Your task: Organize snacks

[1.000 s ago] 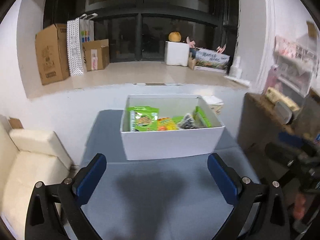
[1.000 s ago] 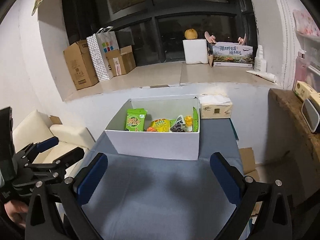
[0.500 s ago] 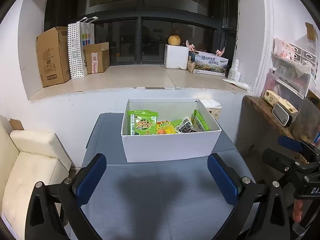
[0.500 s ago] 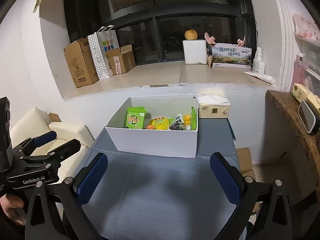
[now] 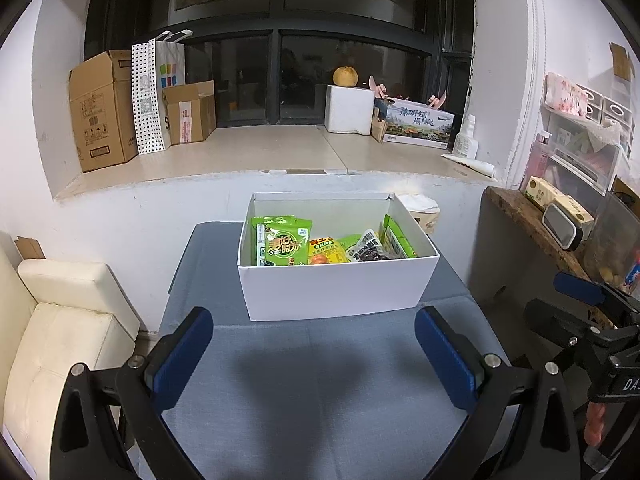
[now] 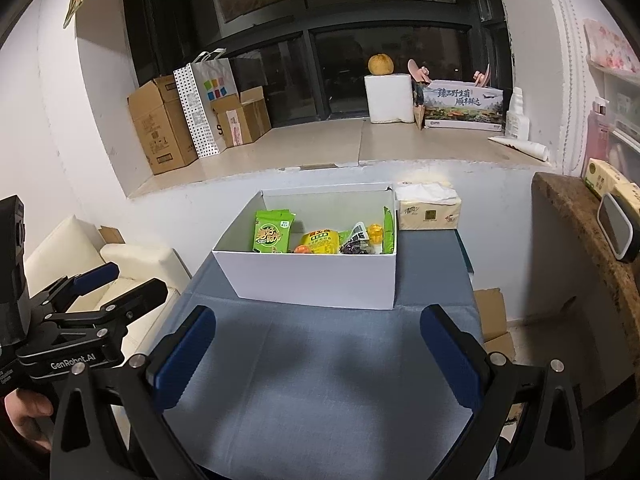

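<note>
White box (image 5: 336, 288) standing toward the far end of the table (image 5: 312, 392), open at the top, snacks upright inside. Green packet (image 5: 287, 242) against the left wall, yellow packet (image 5: 326, 250) in the middle, dark packet (image 5: 368, 249) beside it, slim green packet (image 5: 396, 236) leaning on the right wall. Small orange jelly cup (image 6: 375, 232) between dark packet and slim green packet, seen from the right wrist. Tissue pack (image 6: 428, 210) just beside the box, behind its right corner. Left gripper (image 5: 314, 354) low over bare cloth near the box front, jaws wide, holding nothing. Right gripper (image 6: 316, 354) likewise above the table, jaws wide, empty. Cream sofa (image 5: 60, 320) left of the table.
</note>
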A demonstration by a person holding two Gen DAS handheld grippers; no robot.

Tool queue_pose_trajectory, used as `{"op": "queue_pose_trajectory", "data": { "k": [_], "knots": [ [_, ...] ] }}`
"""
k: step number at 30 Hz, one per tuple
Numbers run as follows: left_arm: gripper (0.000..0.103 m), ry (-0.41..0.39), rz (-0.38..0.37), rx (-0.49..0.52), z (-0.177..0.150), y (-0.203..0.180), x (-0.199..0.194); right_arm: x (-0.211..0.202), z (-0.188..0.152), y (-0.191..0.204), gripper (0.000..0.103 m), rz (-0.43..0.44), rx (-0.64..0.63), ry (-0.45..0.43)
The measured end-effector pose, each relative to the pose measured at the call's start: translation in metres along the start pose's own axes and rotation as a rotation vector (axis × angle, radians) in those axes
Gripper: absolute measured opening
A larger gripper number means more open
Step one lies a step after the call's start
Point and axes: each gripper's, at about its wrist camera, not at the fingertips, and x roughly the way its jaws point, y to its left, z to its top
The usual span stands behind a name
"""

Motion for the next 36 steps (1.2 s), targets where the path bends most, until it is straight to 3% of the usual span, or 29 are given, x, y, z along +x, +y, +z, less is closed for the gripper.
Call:
{"op": "queue_pose_trajectory", "data": {
  "k": [36],
  "knots": [
    [0.103, 0.005, 0.003, 0.005, -0.0022, -0.0032, -0.002, 0.0004, -0.0038, 0.0037, 0.103, -0.002, 0.0, 0.014]
  ]
}}
